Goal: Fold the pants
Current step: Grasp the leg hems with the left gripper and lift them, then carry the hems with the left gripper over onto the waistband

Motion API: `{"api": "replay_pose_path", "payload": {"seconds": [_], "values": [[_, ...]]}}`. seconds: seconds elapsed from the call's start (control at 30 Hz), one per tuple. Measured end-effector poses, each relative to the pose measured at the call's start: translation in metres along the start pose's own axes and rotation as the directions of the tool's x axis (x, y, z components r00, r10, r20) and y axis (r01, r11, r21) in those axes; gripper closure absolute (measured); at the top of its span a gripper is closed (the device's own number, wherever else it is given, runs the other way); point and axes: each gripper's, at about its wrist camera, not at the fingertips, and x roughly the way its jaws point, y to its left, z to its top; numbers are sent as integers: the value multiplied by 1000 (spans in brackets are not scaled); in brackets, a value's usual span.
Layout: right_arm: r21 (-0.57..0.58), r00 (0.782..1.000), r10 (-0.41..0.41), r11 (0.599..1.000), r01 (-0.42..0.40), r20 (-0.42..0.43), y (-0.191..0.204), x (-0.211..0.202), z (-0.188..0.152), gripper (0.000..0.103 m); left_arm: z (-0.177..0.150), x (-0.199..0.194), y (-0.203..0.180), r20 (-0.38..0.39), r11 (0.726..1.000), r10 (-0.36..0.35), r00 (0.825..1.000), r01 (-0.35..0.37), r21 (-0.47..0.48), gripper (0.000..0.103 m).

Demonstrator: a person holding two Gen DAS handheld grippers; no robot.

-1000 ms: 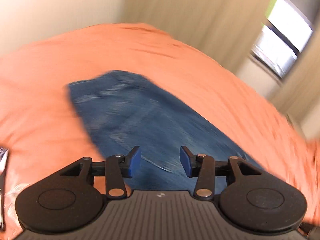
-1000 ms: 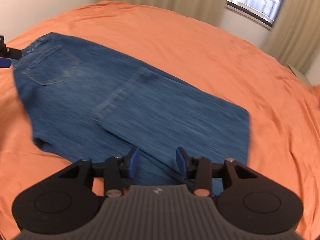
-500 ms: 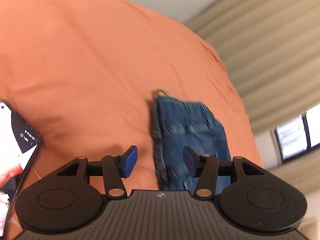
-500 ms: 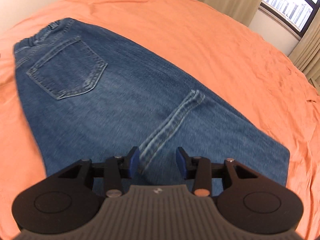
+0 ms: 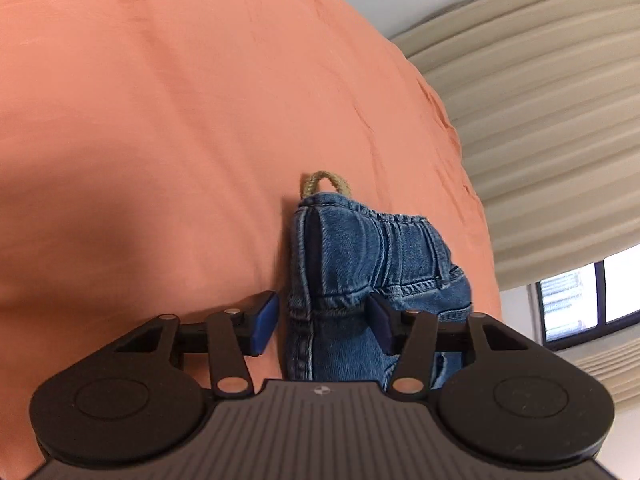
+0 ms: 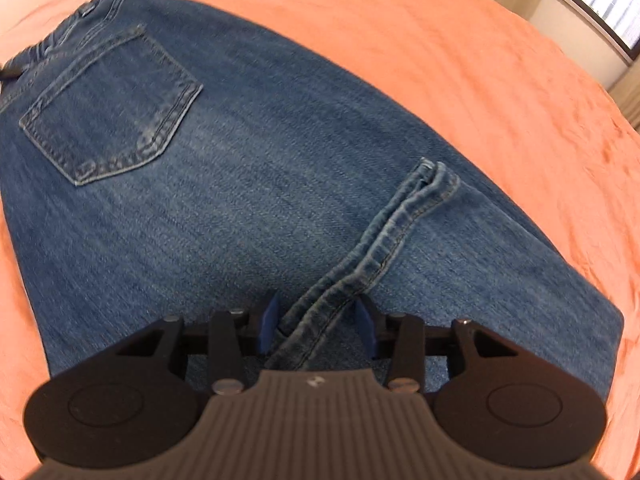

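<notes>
The jeans [image 6: 280, 184] run off the right wrist view's left edge, their near part hidden behind the right hand-held gripper [image 6: 316, 326]; the picture is motion-blurred.

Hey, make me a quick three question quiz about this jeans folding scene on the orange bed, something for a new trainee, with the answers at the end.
1. True or false: the right tongs are shut tight on the jeans.
2. Multiple choice: what lies between the open left tongs? A) the waistband end of the jeans B) a phone C) a pillow
3. Fill in: the leg hems lie folded back on top of the jeans, below the back ____ in the right wrist view.

Key
1. False; they are open, straddling the hems.
2. A, the waistband, with a tan cord loop beyond it on the orange bedspread.
3. pocket.
</notes>
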Motion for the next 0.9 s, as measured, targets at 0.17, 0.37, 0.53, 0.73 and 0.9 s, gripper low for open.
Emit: {"api": "replay_pose_path", "payload": {"seconds": [0.17,0.37,0.53,0.73,0.9], "values": [[28,1000,31,999,-31,1,-8,4,-2,63,-4,5,-8,7,997,56,998,-57,56,67],[6,1000,25,1000,-25,12,-10,2,-7,63,-14,-18,-32,90,978,81,993,-97,184,78],[17,1000,22,1000,-22,22,-10,-2,-12,64,-33,-59,-76,176,939,15,984,-74,337,81],[29,993,-31,999,28,116,-5,-36,-19,65,-90,-115,-144,247,776,-109,963,-73,627,82],[166,983,-80,985,52,167,-25,-78,-40,65,-157,-142,-181,185,578,-178,967,-49,815,83]]}}
